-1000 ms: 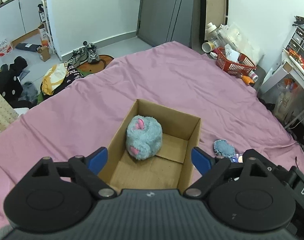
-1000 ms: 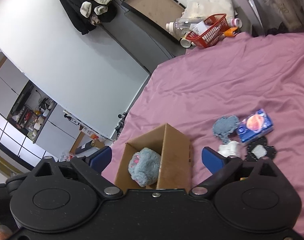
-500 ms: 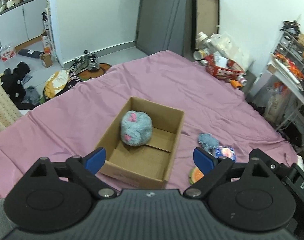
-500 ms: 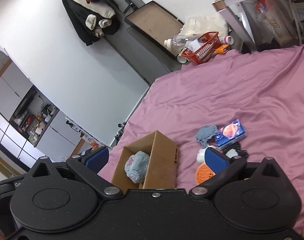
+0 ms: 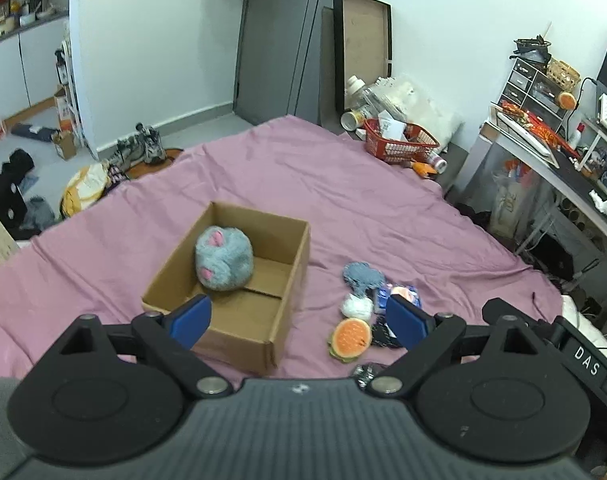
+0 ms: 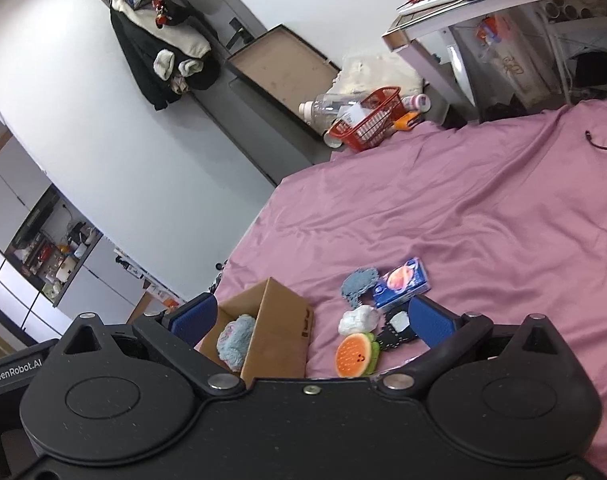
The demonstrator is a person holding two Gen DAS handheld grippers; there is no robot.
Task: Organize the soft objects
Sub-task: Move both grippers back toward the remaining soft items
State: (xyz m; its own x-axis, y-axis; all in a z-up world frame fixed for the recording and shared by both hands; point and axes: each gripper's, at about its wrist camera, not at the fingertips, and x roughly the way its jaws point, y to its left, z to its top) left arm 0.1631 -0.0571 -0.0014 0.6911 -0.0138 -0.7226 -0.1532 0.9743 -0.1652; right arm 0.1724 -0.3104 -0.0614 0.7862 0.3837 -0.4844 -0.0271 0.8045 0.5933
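A cardboard box (image 5: 291,272) (image 6: 287,320) sits open on the pink bedspread (image 5: 383,208) with a fluffy grey plush (image 5: 223,258) (image 6: 235,338) inside it. Right of the box lies a small pile: a grey-blue fuzzy piece (image 5: 361,276) (image 6: 357,284), a white ball (image 5: 356,306) (image 6: 359,318), an orange burger-like toy (image 5: 350,338) (image 6: 353,356), a blue packet (image 6: 403,284) and a black piece (image 6: 395,332). My left gripper (image 5: 299,318) hangs open above the box's near end, holding nothing. My right gripper (image 6: 311,316) is open too, above the box and the pile.
A red basket (image 5: 399,144) (image 6: 367,124) with bottles stands at the bed's far corner. A desk (image 5: 551,168) with clutter runs along the right. Shoes and bags lie on the floor (image 5: 103,172) beyond the bed's left edge. A black cable (image 6: 601,142) lies on the bedspread.
Both grippers have pulled back and up from the box, so the box looks smaller and the pile of toys beside it has come into full view. Both stay open and empty.
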